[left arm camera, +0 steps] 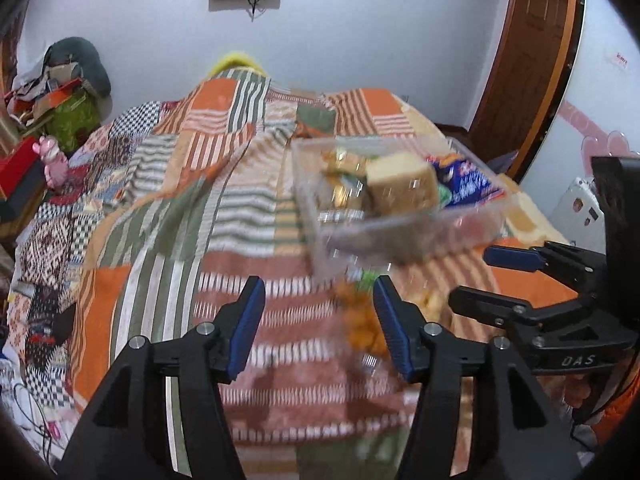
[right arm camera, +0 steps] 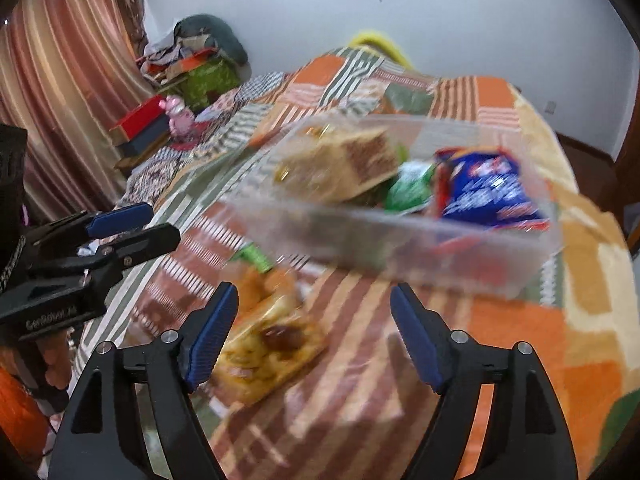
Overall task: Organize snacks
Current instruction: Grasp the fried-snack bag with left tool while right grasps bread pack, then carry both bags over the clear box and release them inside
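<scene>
A clear plastic box (left arm camera: 404, 236) (right arm camera: 400, 248) sits on the patchwork bedspread. It holds a tan wafer pack (left arm camera: 402, 186) (right arm camera: 340, 164), a blue snack bag (left arm camera: 466, 184) (right arm camera: 486, 192) and a green packet (right arm camera: 412, 190). Two loose snacks lie in front of the box: an orange packet (left arm camera: 360, 320) (right arm camera: 260, 284) and a yellow pack (right arm camera: 272, 348). My left gripper (left arm camera: 320, 324) is open and empty, the orange packet just inside its right finger. My right gripper (right arm camera: 314, 336) is open and empty, the yellow pack by its left finger. Each gripper shows in the other's view (left arm camera: 504, 284) (right arm camera: 140, 226).
The bedspread (left arm camera: 240, 184) covers the whole bed. At the far left stand a red box (right arm camera: 140, 120), a pink toy (right arm camera: 180, 120) and a pile of clothes (left arm camera: 60, 80). A wooden door (left arm camera: 528, 48) is at the right.
</scene>
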The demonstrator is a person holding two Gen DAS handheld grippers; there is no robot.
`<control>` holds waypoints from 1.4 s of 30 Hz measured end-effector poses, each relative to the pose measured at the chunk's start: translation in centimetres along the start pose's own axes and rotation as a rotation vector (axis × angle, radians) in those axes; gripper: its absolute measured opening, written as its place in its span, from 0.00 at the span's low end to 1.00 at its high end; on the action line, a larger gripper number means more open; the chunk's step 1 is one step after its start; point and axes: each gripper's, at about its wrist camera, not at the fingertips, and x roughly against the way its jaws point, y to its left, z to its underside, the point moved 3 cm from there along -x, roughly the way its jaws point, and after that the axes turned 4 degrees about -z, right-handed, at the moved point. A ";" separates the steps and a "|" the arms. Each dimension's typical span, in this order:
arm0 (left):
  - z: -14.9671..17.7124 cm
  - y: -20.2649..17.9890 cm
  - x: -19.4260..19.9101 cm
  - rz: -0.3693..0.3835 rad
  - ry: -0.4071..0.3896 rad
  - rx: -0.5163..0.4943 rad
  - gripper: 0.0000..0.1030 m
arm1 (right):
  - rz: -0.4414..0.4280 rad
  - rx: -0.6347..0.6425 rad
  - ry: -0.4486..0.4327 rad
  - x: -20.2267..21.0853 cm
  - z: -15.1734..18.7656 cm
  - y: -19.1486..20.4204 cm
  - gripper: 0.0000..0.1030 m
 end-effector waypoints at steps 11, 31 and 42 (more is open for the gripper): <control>3.3 -0.4 -0.9 0.041 0.050 -0.011 0.54 | 0.034 0.042 0.076 -2.2 1.9 0.7 0.74; 2.7 -4.4 -6.8 0.096 0.117 -0.028 0.61 | 0.110 0.002 0.045 1.0 4.4 -4.6 0.44; 3.2 -5.2 -8.9 0.089 0.145 -0.047 0.52 | 0.118 -0.022 -0.025 3.2 3.7 -5.0 0.43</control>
